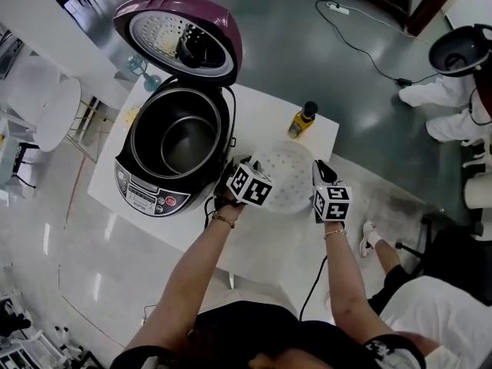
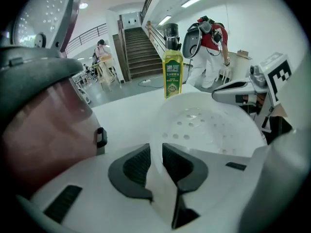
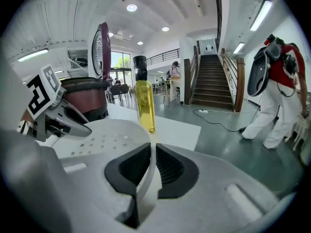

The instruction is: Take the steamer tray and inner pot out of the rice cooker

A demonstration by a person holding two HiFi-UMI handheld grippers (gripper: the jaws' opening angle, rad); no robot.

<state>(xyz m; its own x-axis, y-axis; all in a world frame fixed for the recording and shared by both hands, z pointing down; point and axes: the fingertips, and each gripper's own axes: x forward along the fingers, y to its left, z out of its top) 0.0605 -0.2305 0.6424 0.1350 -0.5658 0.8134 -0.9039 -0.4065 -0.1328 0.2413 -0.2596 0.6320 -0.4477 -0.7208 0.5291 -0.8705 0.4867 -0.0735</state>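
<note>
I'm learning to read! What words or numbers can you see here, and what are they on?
Nothing here reads clearly.
Bottle label: print too blurred to read.
Rice cooker button panel: print too small to read.
Marker cubes: black square patterns, no words.

left gripper (image 2: pixel 156 152), right gripper (image 3: pixel 153 152), jaws clamped

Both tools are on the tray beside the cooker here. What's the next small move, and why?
Probably set the tray down on the table and open both tools. The left tool and right tool each pinch its rim, it is already clear of the cooker, and the pot still sits inside, so the tools need freeing.
</note>
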